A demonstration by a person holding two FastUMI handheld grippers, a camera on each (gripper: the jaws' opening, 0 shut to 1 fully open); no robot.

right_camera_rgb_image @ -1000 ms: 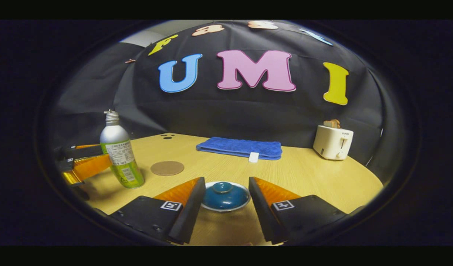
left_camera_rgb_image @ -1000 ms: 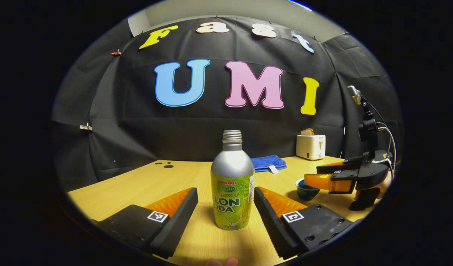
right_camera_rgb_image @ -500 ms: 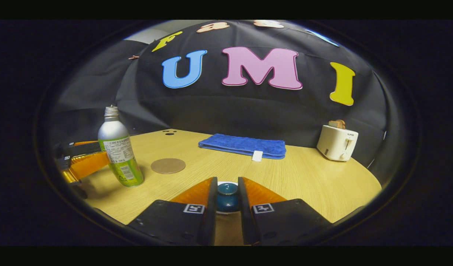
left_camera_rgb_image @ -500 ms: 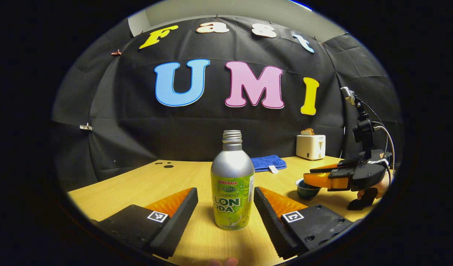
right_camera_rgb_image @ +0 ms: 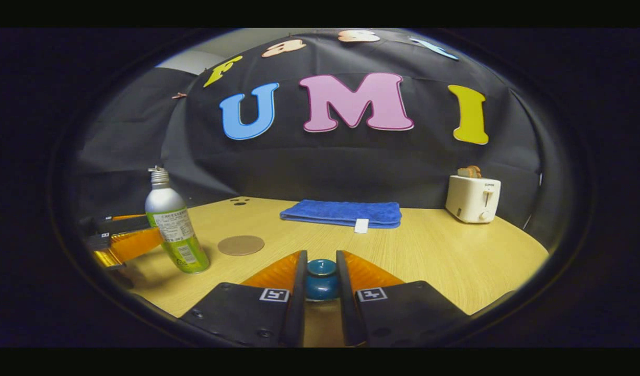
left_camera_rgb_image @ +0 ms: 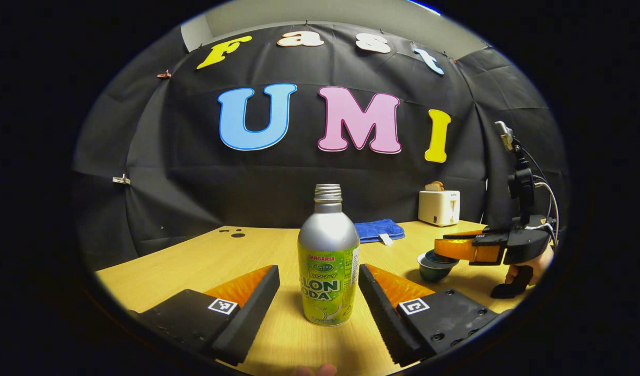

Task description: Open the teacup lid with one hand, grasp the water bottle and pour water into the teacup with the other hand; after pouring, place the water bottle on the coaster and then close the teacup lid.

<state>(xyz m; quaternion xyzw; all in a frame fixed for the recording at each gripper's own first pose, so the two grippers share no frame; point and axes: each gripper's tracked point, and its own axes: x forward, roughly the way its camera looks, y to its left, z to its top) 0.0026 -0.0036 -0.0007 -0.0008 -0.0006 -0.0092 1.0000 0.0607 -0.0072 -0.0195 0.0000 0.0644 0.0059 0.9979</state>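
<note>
"SANGARIA" on water bottle point(left_camera_rgb_image: 328, 261)

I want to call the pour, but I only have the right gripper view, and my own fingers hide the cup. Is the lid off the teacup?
Observer: In the left gripper view, the right gripper holds the lid tilted, just over the rim of the teacup. I can't tell whether it is fully clear.
Operator: Does the left gripper have the bottle?
Observer: No. The left gripper is open, and the water bottle stands upright on the table between its fingers, with a gap on each side.
</note>
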